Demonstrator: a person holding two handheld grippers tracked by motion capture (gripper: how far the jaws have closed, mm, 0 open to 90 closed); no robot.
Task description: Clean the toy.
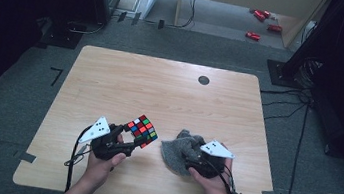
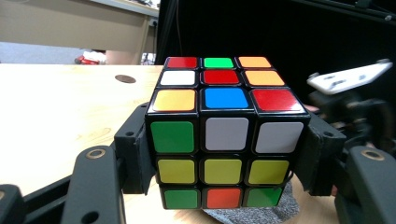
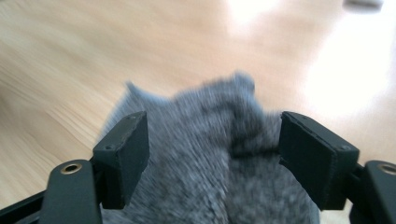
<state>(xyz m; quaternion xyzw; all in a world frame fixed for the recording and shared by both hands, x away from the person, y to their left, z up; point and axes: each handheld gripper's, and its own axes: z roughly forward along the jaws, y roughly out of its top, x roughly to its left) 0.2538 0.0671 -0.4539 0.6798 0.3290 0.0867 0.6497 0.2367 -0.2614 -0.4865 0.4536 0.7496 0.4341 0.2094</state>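
Meanwhile, right tool [image 3: 212, 154] agape over grey cloth [image 3: 210, 140].

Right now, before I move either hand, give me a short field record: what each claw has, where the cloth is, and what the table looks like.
left claw: shut on the Rubik's cube, pads on its two sides
cube: scrambled, held above the table
right claw: open, jaws either side of the grey cloth, pads not pressing
cloth: crumpled, lying on the table right of the cube
table: light wood, dark round spot near far edge
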